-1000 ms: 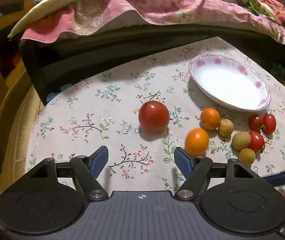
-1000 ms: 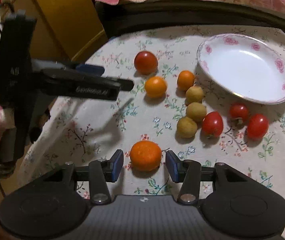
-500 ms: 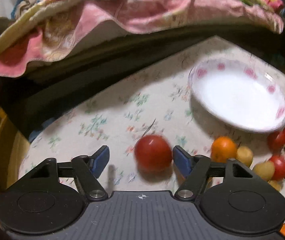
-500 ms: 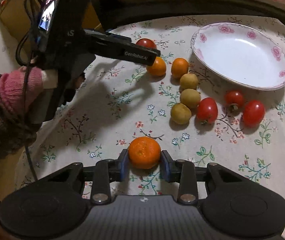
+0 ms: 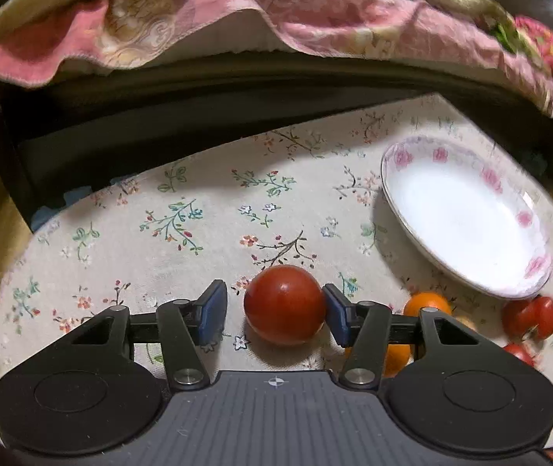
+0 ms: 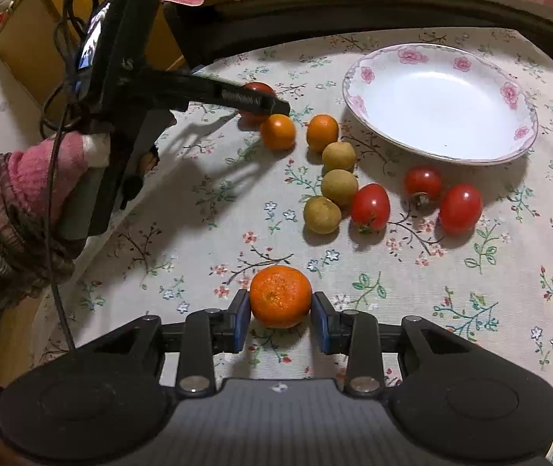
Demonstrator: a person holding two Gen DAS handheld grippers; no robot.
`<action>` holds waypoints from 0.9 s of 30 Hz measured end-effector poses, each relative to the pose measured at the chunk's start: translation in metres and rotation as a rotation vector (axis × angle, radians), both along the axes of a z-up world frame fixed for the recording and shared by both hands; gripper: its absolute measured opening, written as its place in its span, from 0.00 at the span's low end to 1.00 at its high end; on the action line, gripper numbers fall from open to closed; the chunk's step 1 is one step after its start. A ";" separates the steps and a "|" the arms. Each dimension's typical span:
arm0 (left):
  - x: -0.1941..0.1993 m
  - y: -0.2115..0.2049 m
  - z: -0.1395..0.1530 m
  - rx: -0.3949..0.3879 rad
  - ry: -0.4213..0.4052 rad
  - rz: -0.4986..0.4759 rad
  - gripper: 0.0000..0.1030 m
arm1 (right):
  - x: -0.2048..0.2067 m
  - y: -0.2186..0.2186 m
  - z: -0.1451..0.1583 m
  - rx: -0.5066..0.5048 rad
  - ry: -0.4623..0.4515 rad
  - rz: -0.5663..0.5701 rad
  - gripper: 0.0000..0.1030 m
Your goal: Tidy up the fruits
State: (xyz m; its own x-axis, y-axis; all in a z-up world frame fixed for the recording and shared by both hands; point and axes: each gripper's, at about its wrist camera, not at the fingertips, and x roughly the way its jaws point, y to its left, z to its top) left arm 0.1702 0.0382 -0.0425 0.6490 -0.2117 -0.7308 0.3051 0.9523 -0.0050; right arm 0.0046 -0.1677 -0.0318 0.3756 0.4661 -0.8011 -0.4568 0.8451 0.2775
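Jaws around tomato [image 5: 285,305], mandarin [image 6: 280,296].

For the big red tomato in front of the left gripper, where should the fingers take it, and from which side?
Grip the big tomato across its widest middle, coming in low from the near side, as the left gripper sits now. It is round and smooth, so pads above the middle would likely slip. The right finger nearly touches it; the left one stands apart.

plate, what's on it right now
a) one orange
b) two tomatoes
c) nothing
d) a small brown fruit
c: the plate shows only its bare white inside in both views, and every fruit, like the orange between the right gripper's fingers, sits on the tablecloth.
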 end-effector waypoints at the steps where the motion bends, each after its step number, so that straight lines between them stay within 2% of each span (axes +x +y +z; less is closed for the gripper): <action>1: -0.004 -0.007 -0.001 0.050 -0.029 -0.018 0.54 | 0.000 0.001 -0.001 -0.007 -0.002 -0.001 0.36; 2: -0.007 -0.011 0.000 0.058 -0.041 -0.031 0.50 | 0.001 0.001 0.000 -0.012 -0.003 -0.002 0.36; 7: -0.004 -0.006 0.003 0.041 -0.008 0.003 0.48 | 0.001 -0.003 0.005 -0.003 -0.020 -0.013 0.36; 12: -0.008 -0.009 0.010 0.058 0.017 0.010 0.48 | 0.008 -0.015 0.019 0.021 -0.057 -0.051 0.36; 19: -0.018 -0.013 0.027 0.021 0.019 0.013 0.48 | 0.029 -0.032 0.031 0.039 -0.104 -0.148 0.36; 27: -0.021 -0.045 0.039 0.005 -0.005 -0.047 0.48 | 0.061 -0.044 0.036 0.019 -0.163 -0.247 0.36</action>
State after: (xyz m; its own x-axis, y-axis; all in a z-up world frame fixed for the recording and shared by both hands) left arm 0.1496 -0.0070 -0.0037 0.6420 -0.2384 -0.7287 0.3492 0.9370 0.0011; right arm 0.0660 -0.2116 0.0045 0.6027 0.3587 -0.7128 -0.2782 0.9317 0.2336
